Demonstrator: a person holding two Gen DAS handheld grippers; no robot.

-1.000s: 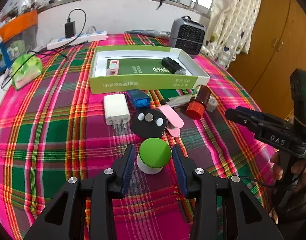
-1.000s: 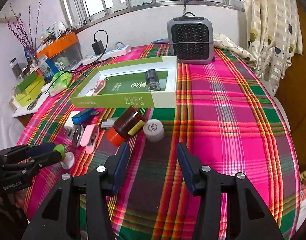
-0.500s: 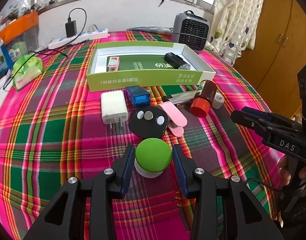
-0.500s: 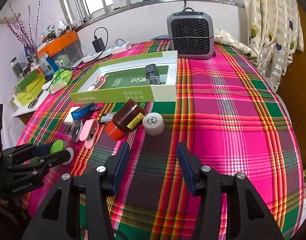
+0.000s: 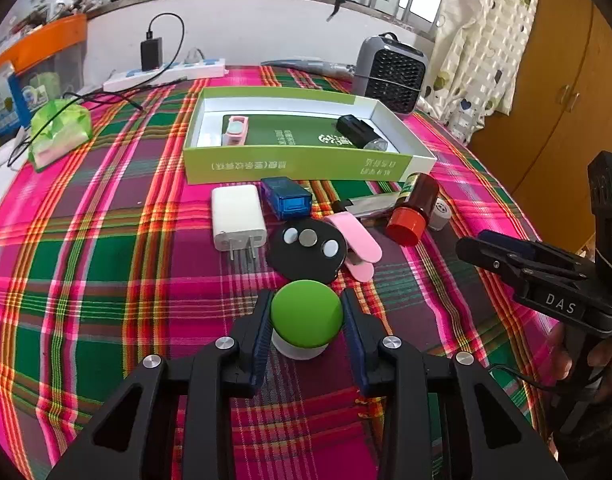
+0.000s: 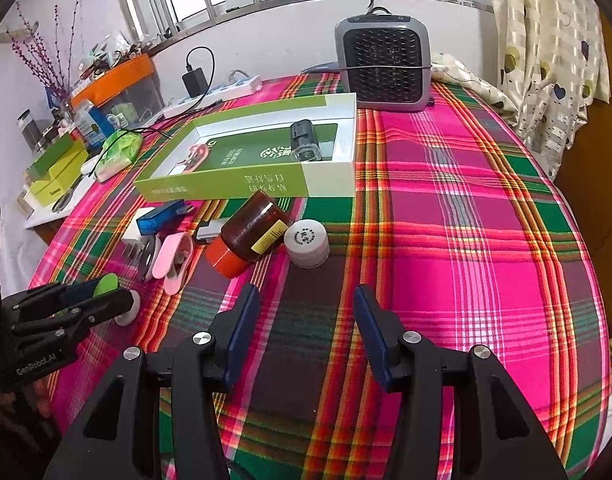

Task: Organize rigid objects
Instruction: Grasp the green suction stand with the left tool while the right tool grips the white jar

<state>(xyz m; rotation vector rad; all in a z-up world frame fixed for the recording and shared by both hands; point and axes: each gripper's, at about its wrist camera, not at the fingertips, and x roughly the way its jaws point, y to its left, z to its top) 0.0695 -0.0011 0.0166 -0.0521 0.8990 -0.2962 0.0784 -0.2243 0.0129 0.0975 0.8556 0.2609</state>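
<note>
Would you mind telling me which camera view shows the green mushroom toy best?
The left wrist view: the mushroom toy sits near the middle, green cap and white base in full, between the left gripper's jaws, which have just been closing and now touch its cap. The right wrist view catches only a small sliver at its left edge, mostly hidden by that gripper.

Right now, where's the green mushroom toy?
In the left wrist view the mushroom toy sits low and centre between the left gripper pads, just in front of the black remote.
</note>
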